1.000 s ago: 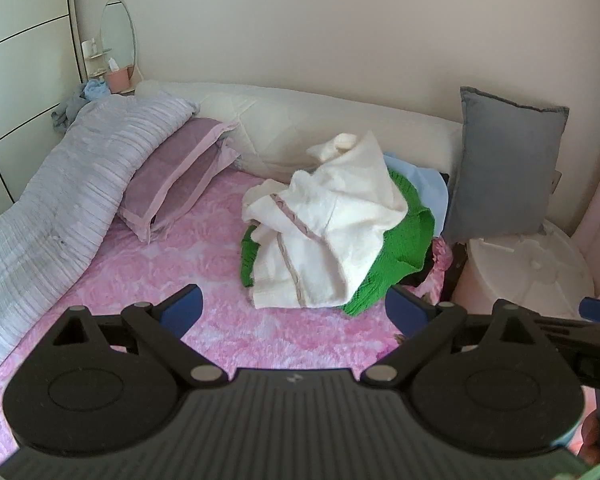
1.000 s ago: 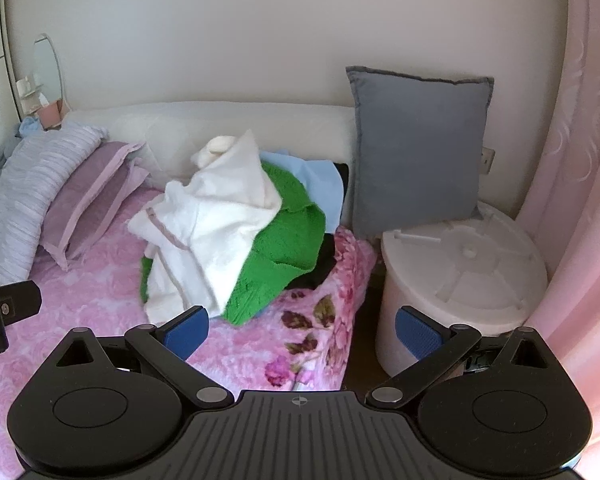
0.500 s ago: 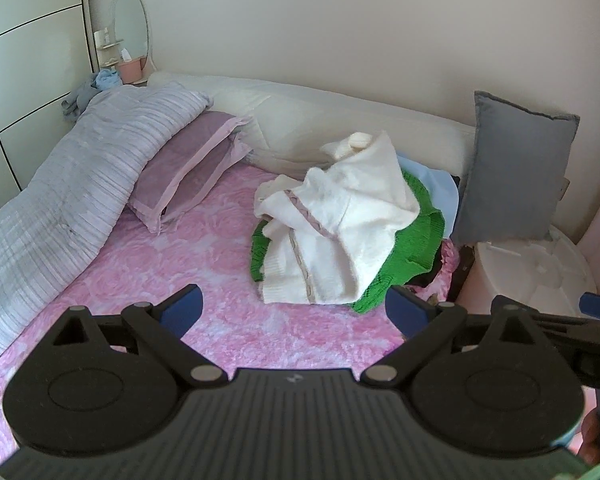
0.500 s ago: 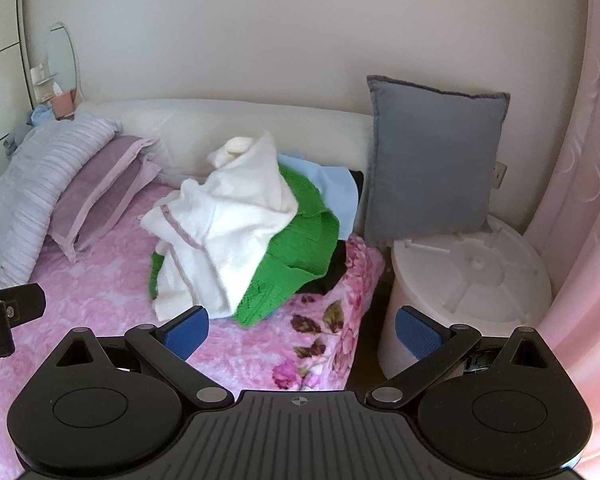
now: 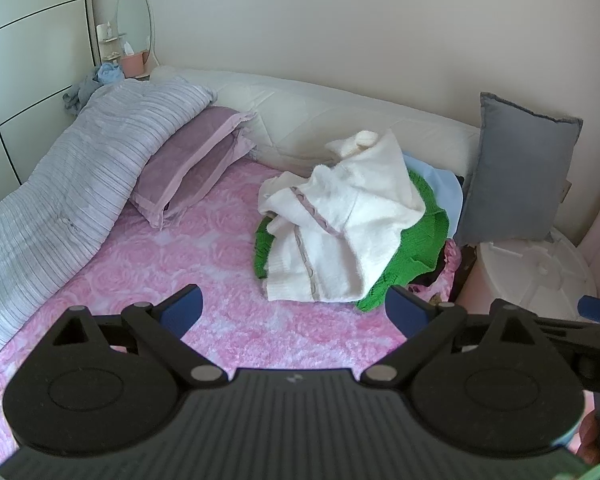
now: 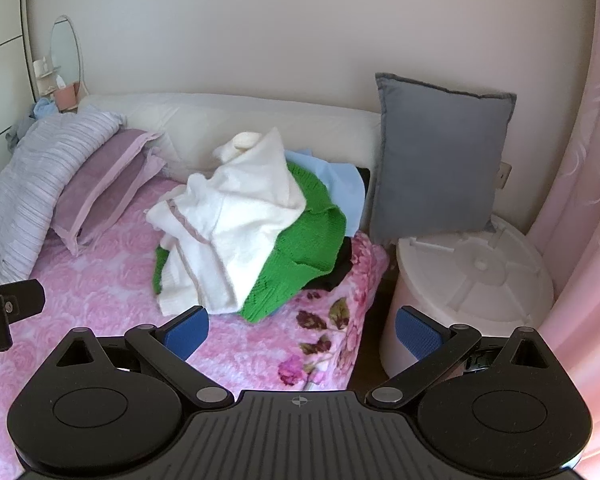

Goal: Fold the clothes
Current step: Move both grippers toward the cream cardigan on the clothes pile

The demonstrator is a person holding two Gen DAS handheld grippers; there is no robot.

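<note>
My left gripper (image 5: 294,312) and right gripper (image 6: 302,330) are wide apart, holding nothing. The white top (image 5: 340,220) lies on the clothes pile by the bed's (image 5: 220,280) right edge; grabbing it carelessly could drag the green sweater (image 6: 300,264) off.

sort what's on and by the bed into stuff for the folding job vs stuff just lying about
For the job:
white garment
green knit
light blue garment
black garment

Lying about:
grey cushion
purple pillow
striped quilt
white tub
mirror

Bedroom — bed (image 5: 228,280), pillows (image 5: 192,164).
</note>
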